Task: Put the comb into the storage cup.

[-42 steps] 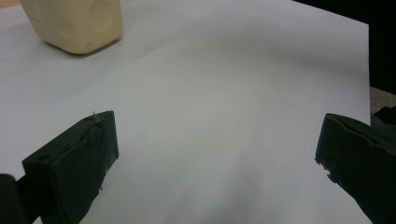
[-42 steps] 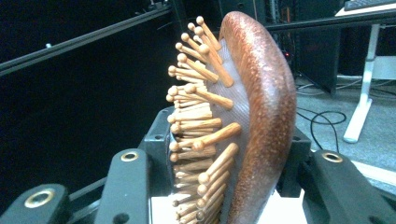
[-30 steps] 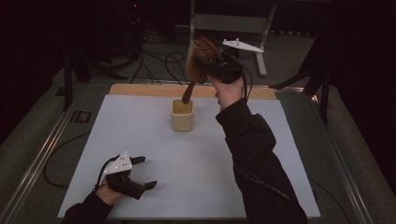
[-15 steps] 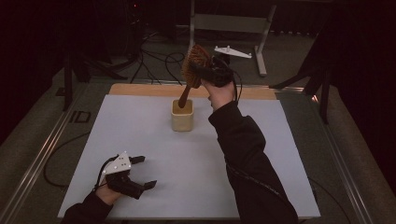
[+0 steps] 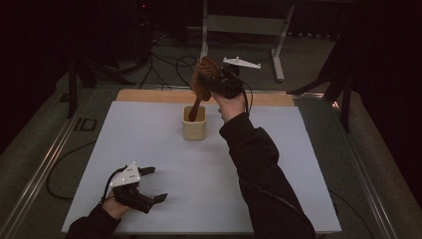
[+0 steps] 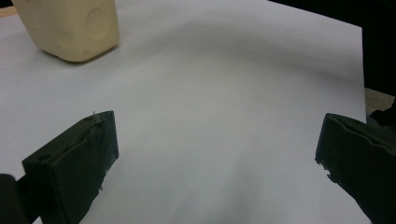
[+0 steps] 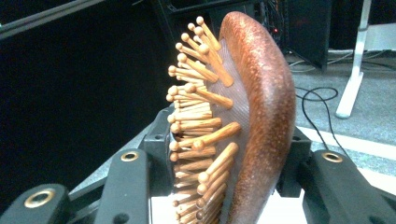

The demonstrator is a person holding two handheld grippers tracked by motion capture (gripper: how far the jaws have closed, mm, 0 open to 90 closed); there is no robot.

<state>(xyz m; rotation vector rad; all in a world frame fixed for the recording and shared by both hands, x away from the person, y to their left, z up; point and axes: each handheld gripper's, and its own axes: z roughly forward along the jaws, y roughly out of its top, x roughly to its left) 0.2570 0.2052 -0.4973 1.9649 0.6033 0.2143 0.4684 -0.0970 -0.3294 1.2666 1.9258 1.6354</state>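
The right gripper (image 5: 219, 83), jaws pinching the hairbrush (image 5: 203, 79) head, lowers its handle into the cream cup (image 5: 194, 128); next, release once seated. The left gripper (image 5: 144, 186) rests spread.

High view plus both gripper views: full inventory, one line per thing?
hairbrush: 1, brown wood with pale pegs, handle end inside the cup, head clamped by right gripper
cup: 1, cream, far middle of mat
mat: 1, pale grey, covering table
table: 1, wooden edge at far side
cables: several, black, floor beyond table
left gripper: 1, black, near left on mat, jaws open
right gripper: 1, black, above cup, jaws shut on hairbrush
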